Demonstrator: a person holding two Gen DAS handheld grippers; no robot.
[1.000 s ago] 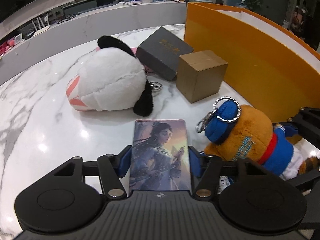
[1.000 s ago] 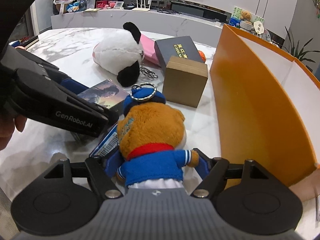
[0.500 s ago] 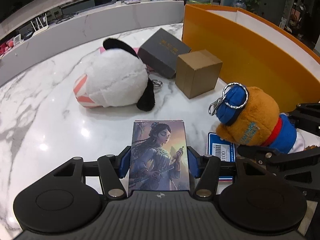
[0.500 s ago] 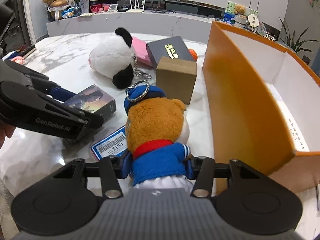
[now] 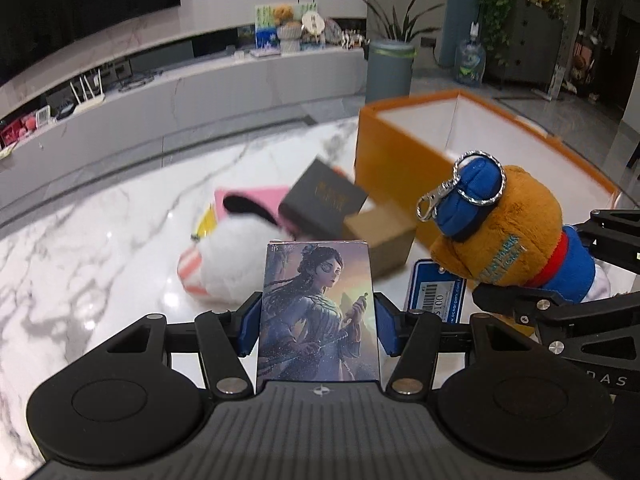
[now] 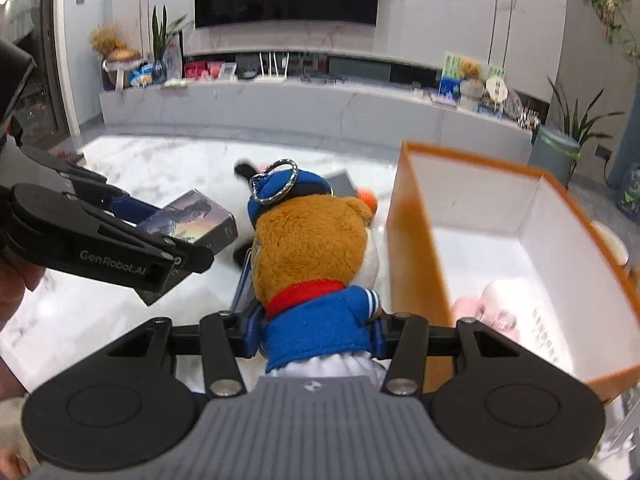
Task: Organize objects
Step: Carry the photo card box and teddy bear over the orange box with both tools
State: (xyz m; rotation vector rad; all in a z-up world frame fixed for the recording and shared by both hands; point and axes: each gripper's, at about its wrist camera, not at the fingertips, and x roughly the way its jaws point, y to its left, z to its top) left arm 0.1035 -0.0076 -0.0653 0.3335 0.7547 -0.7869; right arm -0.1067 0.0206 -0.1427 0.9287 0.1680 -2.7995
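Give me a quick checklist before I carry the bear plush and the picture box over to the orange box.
1. Left gripper shut on the picture box: ok, pads press both long sides.
2. Right gripper shut on the bear plush: ok, pinched at its blue shirt.
3. Both items lifted off the marble table: ok.
4. Orange box open on top: ok, no lid over it.
5. Room inside the orange box: ok, a pink soft item lies at the near end, white floor beyond is bare.
6. Bear plush's hanging price tag clears the orange box wall: cannot tell.
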